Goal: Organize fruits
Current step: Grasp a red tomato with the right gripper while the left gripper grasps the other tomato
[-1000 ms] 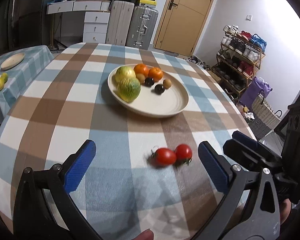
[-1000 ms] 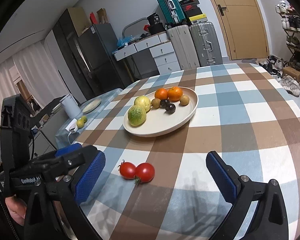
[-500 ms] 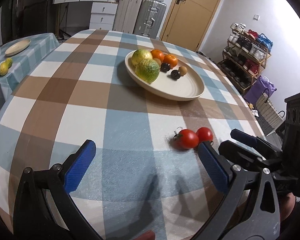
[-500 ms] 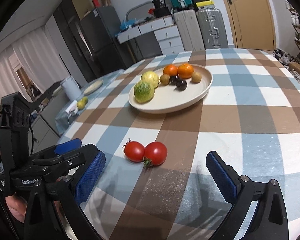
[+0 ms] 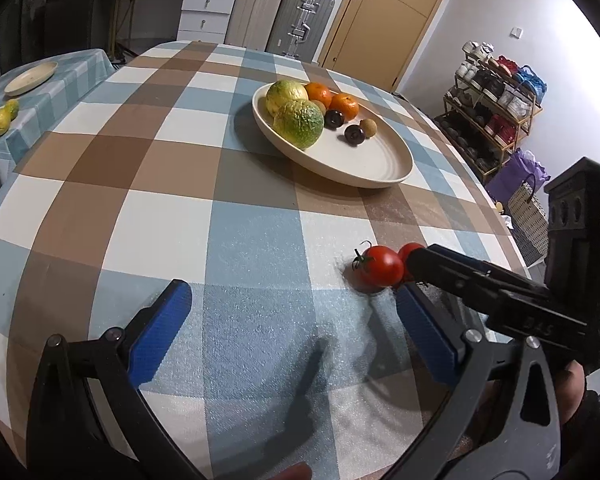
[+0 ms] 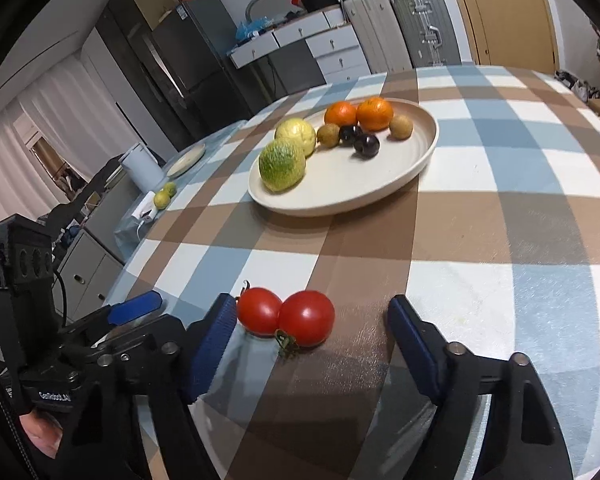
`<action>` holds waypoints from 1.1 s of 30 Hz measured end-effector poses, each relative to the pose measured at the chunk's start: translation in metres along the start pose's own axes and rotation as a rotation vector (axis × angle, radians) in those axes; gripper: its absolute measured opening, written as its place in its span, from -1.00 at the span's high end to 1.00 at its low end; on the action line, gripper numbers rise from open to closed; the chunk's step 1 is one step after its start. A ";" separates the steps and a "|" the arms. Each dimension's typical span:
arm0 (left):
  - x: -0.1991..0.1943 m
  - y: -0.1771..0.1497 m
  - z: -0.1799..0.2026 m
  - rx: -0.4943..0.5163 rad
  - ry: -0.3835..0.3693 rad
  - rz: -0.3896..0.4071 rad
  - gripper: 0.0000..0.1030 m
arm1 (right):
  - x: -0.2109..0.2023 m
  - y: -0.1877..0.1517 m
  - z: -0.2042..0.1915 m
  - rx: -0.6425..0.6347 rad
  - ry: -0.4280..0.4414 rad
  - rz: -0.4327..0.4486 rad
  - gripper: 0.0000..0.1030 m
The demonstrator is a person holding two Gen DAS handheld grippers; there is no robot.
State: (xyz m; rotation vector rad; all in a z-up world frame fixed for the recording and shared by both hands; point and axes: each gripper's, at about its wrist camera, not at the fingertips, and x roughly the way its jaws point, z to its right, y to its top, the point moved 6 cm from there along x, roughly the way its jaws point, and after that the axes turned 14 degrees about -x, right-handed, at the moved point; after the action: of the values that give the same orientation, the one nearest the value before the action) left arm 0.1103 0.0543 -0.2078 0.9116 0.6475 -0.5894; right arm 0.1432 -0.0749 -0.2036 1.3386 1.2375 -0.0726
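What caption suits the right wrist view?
Right gripper closing around two tomatoes on the checked tablecloth.

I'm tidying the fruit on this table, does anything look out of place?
Yes. Two tomatoes lie touching on the checked tablecloth, apart from the plate that holds all the other fruit. Nothing looks spilled or damaged.

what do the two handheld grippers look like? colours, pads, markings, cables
Both match: black frames with silver bolts and ribbed blue pads on the fingers. The left gripper carries a black box with three round holes and white lettering, seen from the right wrist view. A black cable runs beside it. The right gripper shows embossed lettering in the left view.
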 end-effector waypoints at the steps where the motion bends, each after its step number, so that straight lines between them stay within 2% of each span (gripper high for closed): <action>1: 0.000 0.000 0.000 0.000 0.001 0.002 -0.98 | 0.001 -0.001 0.000 -0.001 0.004 -0.005 -0.23; 4: 0.000 0.000 -0.001 -0.001 0.001 -0.001 -0.98 | 0.003 -0.001 0.001 0.007 0.008 -0.007 0.03; 5: 0.001 0.000 -0.001 -0.001 0.002 -0.009 -0.98 | 0.004 -0.002 0.001 0.010 0.013 -0.009 0.33; 6: 0.001 -0.001 -0.001 -0.001 0.003 -0.012 -0.98 | 0.005 -0.003 0.000 0.010 0.022 -0.013 0.39; 14: 0.003 0.001 0.009 0.030 0.009 -0.013 -0.98 | 0.000 -0.001 -0.009 -0.025 0.057 0.017 0.43; 19: 0.009 0.000 0.019 0.057 0.014 -0.033 -0.98 | -0.012 0.001 -0.001 0.019 0.078 0.072 0.43; 27: 0.028 -0.003 0.039 0.113 0.019 -0.078 -0.98 | -0.036 -0.001 0.011 0.005 0.056 0.123 0.43; 30: 0.036 -0.005 0.051 0.152 -0.004 -0.119 -0.98 | -0.045 -0.003 0.018 0.001 0.040 0.136 0.43; 33: 0.041 -0.004 0.062 0.197 -0.001 -0.115 -0.98 | -0.054 -0.005 0.021 -0.007 0.036 0.151 0.43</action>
State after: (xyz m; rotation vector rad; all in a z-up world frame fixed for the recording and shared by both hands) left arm 0.1499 -0.0080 -0.2113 1.0630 0.6522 -0.7666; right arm 0.1303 -0.1236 -0.1743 1.4278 1.1617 0.0623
